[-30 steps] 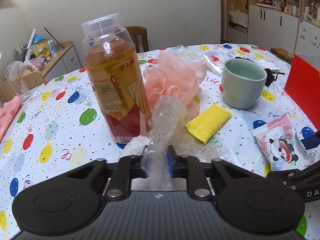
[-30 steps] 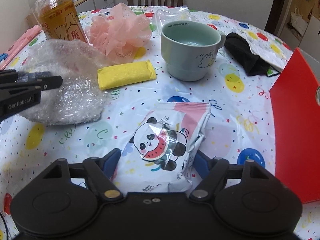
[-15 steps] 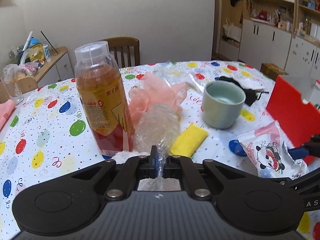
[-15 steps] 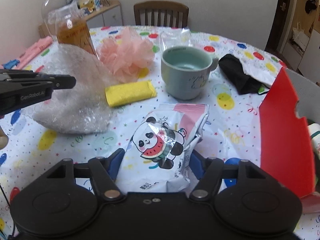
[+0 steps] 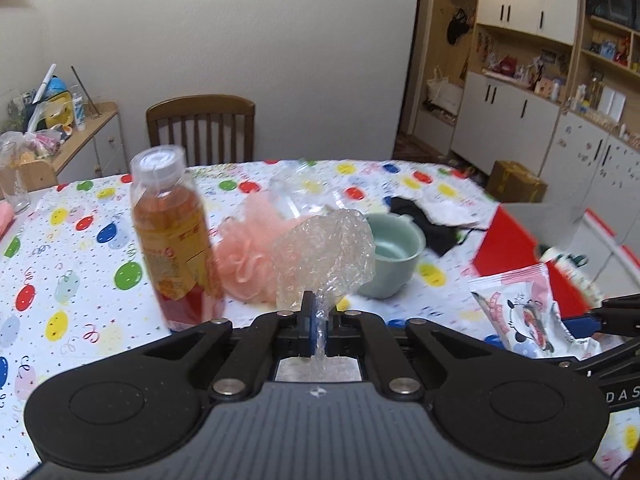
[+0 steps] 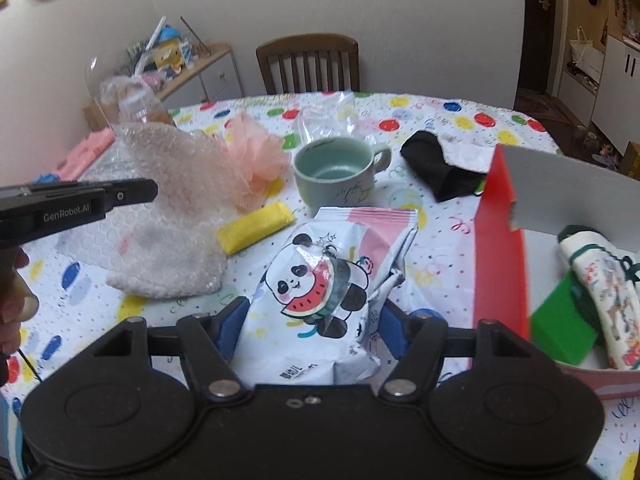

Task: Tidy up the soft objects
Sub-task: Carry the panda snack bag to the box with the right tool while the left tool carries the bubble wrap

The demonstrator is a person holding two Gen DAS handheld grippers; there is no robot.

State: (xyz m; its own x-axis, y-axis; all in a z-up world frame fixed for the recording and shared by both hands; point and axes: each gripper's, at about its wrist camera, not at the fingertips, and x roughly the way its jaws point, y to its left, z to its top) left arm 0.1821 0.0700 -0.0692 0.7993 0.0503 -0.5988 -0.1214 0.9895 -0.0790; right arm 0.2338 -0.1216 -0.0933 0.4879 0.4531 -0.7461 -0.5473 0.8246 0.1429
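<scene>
My left gripper (image 5: pixel 319 326) is shut on a sheet of clear bubble wrap (image 5: pixel 324 256) and holds it above the table; it also shows in the right wrist view (image 6: pixel 160 216). My right gripper (image 6: pixel 312 316) is shut on a panda snack packet (image 6: pixel 328 284), lifted off the cloth; the packet shows in the left wrist view (image 5: pixel 524 312). A pink bath pouf (image 5: pixel 244 252) and a yellow sponge (image 6: pixel 256 226) lie on the table. A red box (image 6: pixel 504 248) at the right holds a green sponge (image 6: pixel 564 328) and a rolled cloth (image 6: pixel 600 288).
A tea bottle (image 5: pixel 176 240) stands left of the pouf. A green mug (image 6: pixel 340 176) stands mid-table, a black pouch (image 6: pixel 436 168) behind it, a clear plastic bag (image 6: pixel 324 120) beyond. A wooden chair (image 5: pixel 200 132) is at the far edge. Pink items (image 6: pixel 88 148) lie far left.
Both grippers rose from the table. The left closed fully on the bubble wrap and lifted it. The right lifted the panda packet; the red box's inside came into view.
</scene>
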